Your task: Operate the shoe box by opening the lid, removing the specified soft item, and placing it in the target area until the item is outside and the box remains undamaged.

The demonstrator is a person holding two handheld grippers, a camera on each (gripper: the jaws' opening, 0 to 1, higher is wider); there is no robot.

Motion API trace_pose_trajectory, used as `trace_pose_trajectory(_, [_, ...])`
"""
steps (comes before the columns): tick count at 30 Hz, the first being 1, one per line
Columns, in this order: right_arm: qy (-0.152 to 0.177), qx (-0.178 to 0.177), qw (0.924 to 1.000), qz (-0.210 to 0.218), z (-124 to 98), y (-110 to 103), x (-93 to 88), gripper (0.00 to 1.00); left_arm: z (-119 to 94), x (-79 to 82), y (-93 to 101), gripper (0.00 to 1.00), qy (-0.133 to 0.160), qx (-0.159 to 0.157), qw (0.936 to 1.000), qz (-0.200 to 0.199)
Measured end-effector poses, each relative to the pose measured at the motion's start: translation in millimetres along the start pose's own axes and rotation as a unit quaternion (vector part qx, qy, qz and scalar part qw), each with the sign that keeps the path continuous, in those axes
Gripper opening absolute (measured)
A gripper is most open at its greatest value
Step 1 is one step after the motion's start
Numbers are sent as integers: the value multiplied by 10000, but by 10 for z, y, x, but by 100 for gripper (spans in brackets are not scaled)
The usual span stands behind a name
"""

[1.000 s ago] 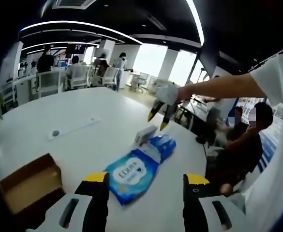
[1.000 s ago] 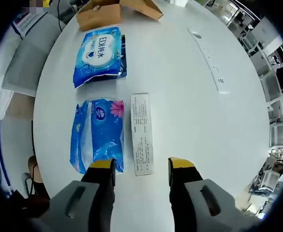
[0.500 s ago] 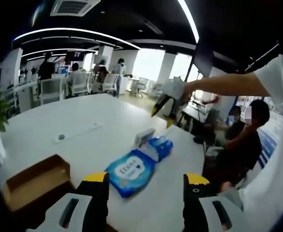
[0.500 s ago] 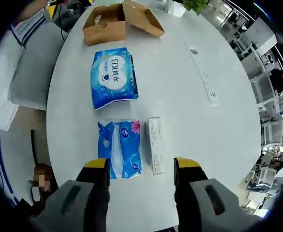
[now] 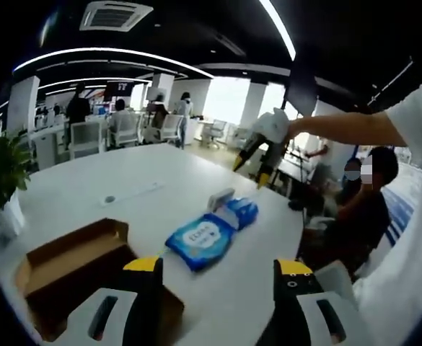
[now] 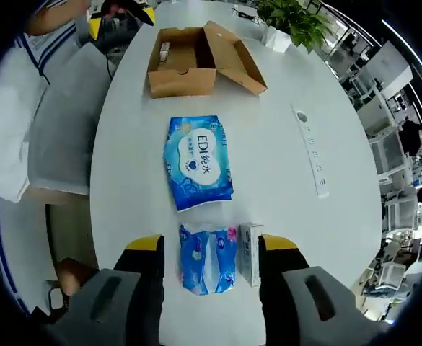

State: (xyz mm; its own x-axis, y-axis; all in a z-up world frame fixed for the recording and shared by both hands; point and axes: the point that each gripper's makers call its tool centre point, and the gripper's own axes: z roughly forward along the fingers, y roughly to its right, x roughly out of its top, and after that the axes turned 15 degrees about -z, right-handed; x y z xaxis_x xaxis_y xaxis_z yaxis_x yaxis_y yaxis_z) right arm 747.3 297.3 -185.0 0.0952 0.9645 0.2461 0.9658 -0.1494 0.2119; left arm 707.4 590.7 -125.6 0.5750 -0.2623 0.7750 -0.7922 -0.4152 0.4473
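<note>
The brown cardboard shoe box (image 6: 196,61) stands open on the white table (image 6: 275,194), its lid flap folded out to one side. A blue wipes pack (image 6: 196,162) lies beyond it, then a blue tissue pack (image 6: 208,261) beside a small white carton (image 6: 249,263). My right gripper (image 6: 211,249) hangs open high above these, holding nothing. My left gripper (image 5: 218,277) is open and empty just over the open box (image 5: 73,267), with the wipes pack (image 5: 200,238) ahead. The right gripper (image 5: 252,167) shows in the air past the tissue pack (image 5: 241,213).
A white power strip (image 6: 310,151) lies along the table's far side, and a potted plant (image 6: 297,18) stands near the box's end. A person in white (image 6: 9,108) stands at the table edge. Other people sit at desks (image 5: 117,119) behind.
The right gripper has risen well away from the table, so the packs look smaller and the box has come into view. The left gripper has pulled back toward the box.
</note>
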Motion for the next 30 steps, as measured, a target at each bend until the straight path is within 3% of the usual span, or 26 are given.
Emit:
trace_pose_trajectory(6, [69,-41,10000,-16,27,-104,356,46,-410,-79,-264,63,48,71,10000,11])
trace_pose_trajectory(13, [124,-45,9999,-80,121,-161,818,45,-712,-160,-316,63,73,156,9999,16])
trace_pose_trajectory(19, [153,-39,9998,-146,182,-147,1138,46,-1040,-197,-544,63,119,241,9996,17])
trace_pose_trajectory(30, [289,-48,9993,-246,319,-128,1764,44,-1461,-270,-838,63,173,371,9992,-41])
